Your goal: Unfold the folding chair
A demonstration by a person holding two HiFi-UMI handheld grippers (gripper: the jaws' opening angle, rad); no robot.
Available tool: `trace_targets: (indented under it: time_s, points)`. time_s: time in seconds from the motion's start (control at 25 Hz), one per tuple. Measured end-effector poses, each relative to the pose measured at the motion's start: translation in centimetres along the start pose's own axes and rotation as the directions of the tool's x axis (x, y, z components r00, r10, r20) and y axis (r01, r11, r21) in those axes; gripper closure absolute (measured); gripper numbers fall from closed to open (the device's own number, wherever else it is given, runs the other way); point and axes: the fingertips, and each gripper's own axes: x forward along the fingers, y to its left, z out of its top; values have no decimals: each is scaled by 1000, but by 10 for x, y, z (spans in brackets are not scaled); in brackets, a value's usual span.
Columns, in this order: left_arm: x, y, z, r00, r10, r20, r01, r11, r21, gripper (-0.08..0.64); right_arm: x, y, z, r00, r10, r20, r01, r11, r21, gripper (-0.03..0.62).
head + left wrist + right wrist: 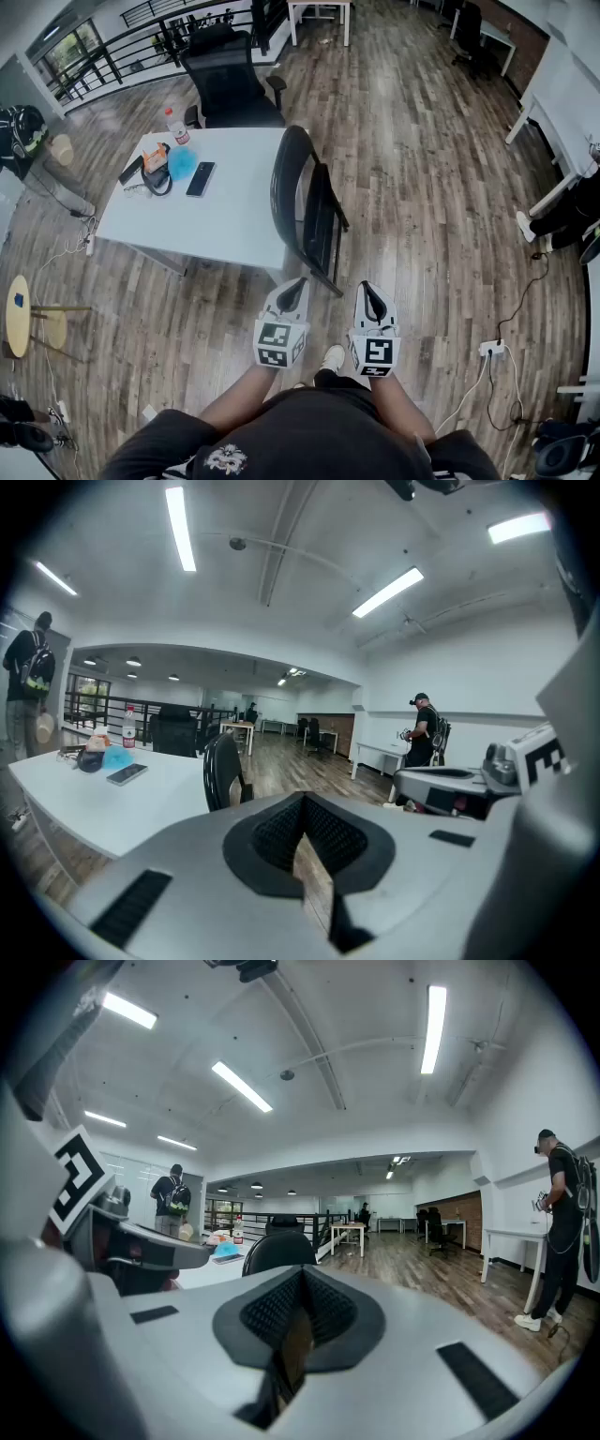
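Note:
A black folding chair [305, 208] stands folded flat on the wood floor, leaning against the right edge of the white table [239, 211]. Its rounded black back shows in the left gripper view [223, 771] and in the right gripper view [278, 1252]. My left gripper [292, 292] and right gripper [374, 300] hover side by side just in front of the chair, a short way from it, touching nothing. Both are shut with nothing between the jaws.
On the table lie a phone [201, 178], a blue cloth [181, 162], a bottle [175, 125] and small items. A black office chair [228, 82] stands behind the table. A power strip with cables [492, 349] lies on the floor at right. A person [562, 1227] stands at far right.

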Motion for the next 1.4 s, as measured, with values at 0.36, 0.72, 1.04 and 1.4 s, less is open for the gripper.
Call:
trace_targets:
  time_s: [0.36,0.72,1.04,1.4]
  points:
    - [62,17,28,998,63,-15,-63,998,-1,555,65,-34,-13,998,-3,-65,7,998,65,577]
    - [98,59,55,993,115,3,-115,991,-61,555,120,-36,-7,992,10,-128,-4,999,43,577]
    - [144,114,78,987,150,-54,-152,987,-41,555,200,-30,3,989,29,-144,-24,999,38,577]
    - [197,183,127,979,186,-84,-186,983,4,554,295,-15,-19,974,32,-225,-28,999,23,577]
